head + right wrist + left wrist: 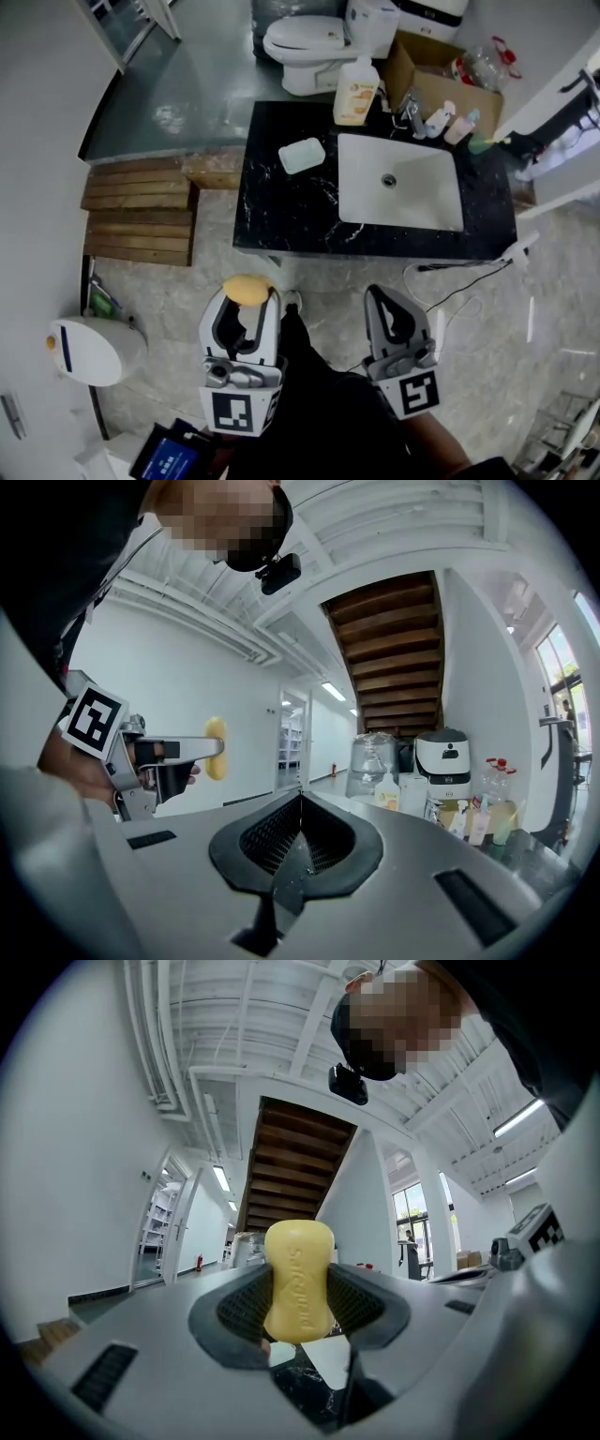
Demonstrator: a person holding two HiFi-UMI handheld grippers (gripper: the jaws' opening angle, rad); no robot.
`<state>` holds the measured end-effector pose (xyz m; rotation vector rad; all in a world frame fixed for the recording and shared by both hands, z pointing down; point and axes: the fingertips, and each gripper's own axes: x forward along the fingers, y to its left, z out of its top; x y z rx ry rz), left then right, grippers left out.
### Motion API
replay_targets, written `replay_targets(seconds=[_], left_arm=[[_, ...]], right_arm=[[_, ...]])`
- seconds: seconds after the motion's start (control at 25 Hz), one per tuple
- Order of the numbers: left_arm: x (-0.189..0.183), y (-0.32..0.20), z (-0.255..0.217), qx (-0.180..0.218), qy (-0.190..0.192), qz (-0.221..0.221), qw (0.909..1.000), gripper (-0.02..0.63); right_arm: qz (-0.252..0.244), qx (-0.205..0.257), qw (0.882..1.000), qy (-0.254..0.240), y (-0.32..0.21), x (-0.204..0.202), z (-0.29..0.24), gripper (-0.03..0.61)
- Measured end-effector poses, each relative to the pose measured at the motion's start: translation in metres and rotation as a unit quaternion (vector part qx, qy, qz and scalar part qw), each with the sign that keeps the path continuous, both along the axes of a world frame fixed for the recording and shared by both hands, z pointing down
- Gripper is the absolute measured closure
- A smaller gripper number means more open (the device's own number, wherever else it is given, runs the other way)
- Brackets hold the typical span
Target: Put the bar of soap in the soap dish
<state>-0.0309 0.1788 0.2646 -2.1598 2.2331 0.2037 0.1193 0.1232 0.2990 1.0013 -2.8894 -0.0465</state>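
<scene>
Pinching the bar of soap [299,1279] by its two narrow sides, the left gripper [300,1314] has both ribbed pads pressed against it. The bar is yellow. Its broad face is turned back toward that gripper's camera, and the word "Safeguard" is pressed into this face. The lettering runs down the bar's long axis, which stands upright between the jaws and crosswise to the way they point. About half the bar rises above the pads. From the right gripper view the same bar shows edge-on, thin and tall, at the tip of the left gripper.

The right gripper [302,806] has its jaws drawn fully together with nothing between them. It is held beside the left one. Each gripper carries a cube with black-and-white square markers [234,411], which hold a pattern only and no words.

In the head view both grippers are held over the pale floor, short of the near edge of the black marbled counter [281,211]. The soap dish [302,155] sits on that counter, a pale rounded rectangle lying flat, just left of the white sink [441,211]. It is well apart from the soap. Behind the sink stands a pump bottle [356,92] with an orange label whose print is too small to read. A toilet [314,42] stands beyond it.
</scene>
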Motion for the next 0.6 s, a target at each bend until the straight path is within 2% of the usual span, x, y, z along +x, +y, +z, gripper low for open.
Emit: replay_targets(seconds=[0.28, 0.44, 0.6], left_arm=[[-0.043, -0.051, 0.004, -0.005, 0.004, 0.012, 0.9999, 0.436], [-0.060, -0.074, 0.002, 0.003, -0.015, 0.025, 0.9996, 0.436], [-0.075, -0.089, 0.005, 0.003, -0.002, 0.033, 0.9994, 0.436]], right_arm=[[0.001, -0.011, 1.000, -0.001, -0.040, -0.054, 0.006, 0.571], [0.014, -0.013, 1.000, 0.003, -0.066, -0.070, 0.006, 0.571], [0.020, -0.006, 1.000, 0.000, -0.085, -0.089, 0.002, 0.571]])
